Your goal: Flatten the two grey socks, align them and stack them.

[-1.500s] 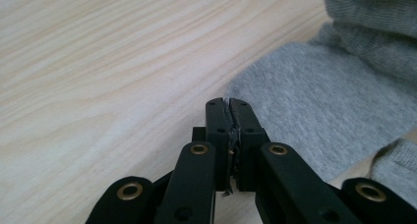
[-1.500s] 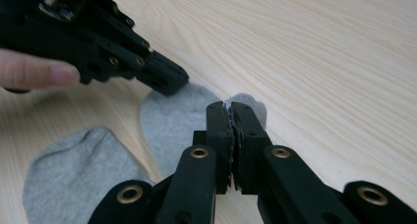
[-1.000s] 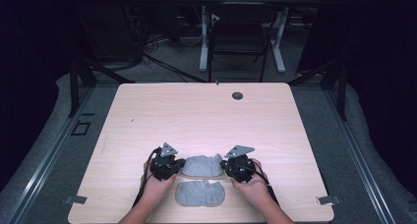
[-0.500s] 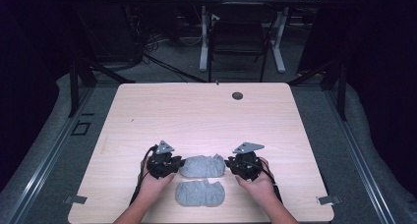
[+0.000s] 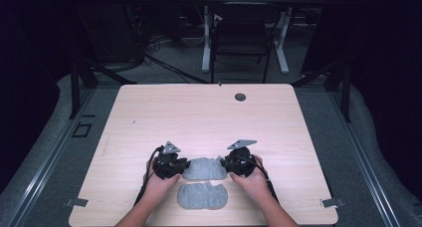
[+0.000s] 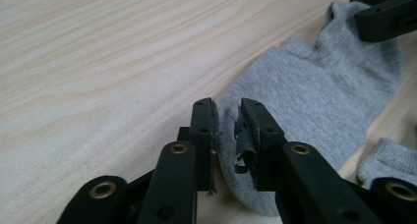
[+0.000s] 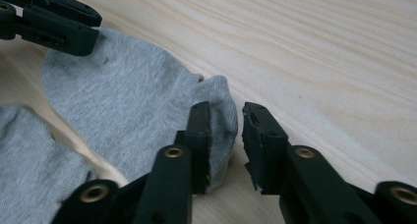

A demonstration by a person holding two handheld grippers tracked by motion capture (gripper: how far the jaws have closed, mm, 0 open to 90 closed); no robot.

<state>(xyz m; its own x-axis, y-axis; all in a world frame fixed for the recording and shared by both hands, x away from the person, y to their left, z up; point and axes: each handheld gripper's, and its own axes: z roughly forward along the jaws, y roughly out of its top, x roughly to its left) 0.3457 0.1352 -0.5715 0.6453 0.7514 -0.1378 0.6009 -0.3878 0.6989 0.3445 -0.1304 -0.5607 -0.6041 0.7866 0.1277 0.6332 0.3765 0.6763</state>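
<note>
Left gripper (image 6: 227, 116), right gripper (image 7: 223, 117): jaws just parted, far sock (image 5: 203, 169) ends between, seemingly unpinched (released flat); withdraw level.

Both grippers low in the high view, jaws parted

Left gripper (image 5: 185, 166) lower left of centre, jaws pointing right, slightly apart after just opening then narrowing; right gripper (image 5: 223, 165) lower right of centre, jaws pointing left, slightly apart after just opening; forearms entering from bottom edge
</note>
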